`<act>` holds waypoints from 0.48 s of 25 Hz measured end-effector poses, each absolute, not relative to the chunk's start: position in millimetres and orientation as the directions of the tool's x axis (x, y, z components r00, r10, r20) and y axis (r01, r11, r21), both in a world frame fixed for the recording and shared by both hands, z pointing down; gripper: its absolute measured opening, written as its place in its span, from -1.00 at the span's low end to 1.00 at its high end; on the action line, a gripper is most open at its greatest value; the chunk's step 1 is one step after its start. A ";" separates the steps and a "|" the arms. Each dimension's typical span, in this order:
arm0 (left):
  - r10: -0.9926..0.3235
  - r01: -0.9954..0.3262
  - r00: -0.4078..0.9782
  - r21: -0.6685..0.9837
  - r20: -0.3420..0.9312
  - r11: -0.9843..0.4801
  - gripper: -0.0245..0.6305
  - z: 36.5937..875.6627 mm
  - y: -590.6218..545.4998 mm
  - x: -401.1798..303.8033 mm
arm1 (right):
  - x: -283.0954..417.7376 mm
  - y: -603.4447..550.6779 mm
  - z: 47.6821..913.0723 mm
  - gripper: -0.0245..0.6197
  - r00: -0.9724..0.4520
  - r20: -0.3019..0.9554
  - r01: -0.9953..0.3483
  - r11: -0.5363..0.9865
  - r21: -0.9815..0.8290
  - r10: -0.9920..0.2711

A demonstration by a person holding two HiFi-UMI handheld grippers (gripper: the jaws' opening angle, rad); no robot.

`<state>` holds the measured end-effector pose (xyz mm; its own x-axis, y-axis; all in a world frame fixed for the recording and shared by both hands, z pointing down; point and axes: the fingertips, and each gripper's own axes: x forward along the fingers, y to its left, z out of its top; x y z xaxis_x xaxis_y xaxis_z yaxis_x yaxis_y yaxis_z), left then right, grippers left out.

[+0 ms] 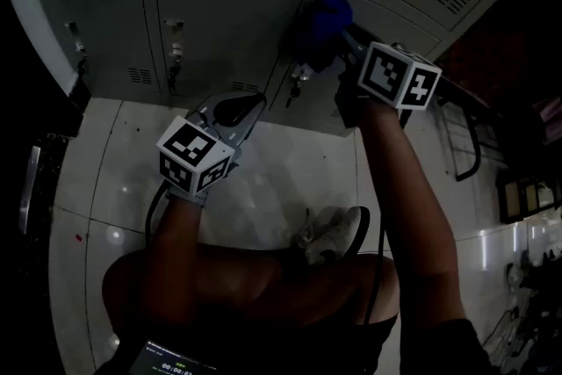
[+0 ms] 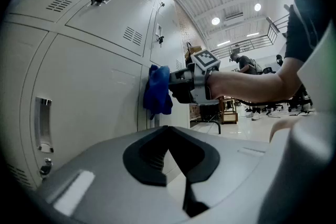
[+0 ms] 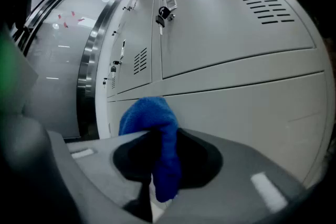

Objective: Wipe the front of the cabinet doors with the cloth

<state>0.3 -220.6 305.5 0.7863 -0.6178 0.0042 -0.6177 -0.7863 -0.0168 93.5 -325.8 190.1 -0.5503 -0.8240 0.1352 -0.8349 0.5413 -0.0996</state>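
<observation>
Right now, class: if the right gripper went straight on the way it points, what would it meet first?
The grey cabinet door. The right gripper is shut on the blue cloth, which leads its jaws, so the cloth would press onto the door first. It may be touching; depth is unclear.

In the head view the jaws of the right gripper (image 1: 341,57) are hidden from me behind the blue cloth (image 1: 321,20) and marker cube (image 1: 399,75). The screen (image 1: 176,362) at the bottom edge is cut off (digits too small to read). Far figures (image 2: 244,63) in the left gripper view are too small to make out
</observation>
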 end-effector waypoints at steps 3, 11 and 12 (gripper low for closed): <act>-0.619 -0.619 0.785 -0.020 0.000 -0.785 -0.93 304.2 -220.6 0.5 | 94.1 -333.3 185.0 -0.69 -0.544 0.127 -0.839 0.531 -0.121 -0.830; -0.614 -0.614 0.789 -0.025 -0.003 -0.789 -0.93 303.4 -218.9 2.7 | 102.9 -337.6 179.6 -0.69 -0.537 0.124 -0.842 0.521 -0.143 -0.834; -0.614 -0.613 0.790 -0.026 -0.004 -0.789 -0.93 303.1 -218.6 2.9 | 106.5 -337.4 179.1 -0.69 -0.531 0.126 -0.846 0.515 -0.140 -0.838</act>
<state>2.9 -218.6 303.1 0.7896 -0.6135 -0.0042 -0.6134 -0.7893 -0.0262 106.5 -337.4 179.1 -0.5311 -0.8380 0.1257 -0.8457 0.5149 -0.1405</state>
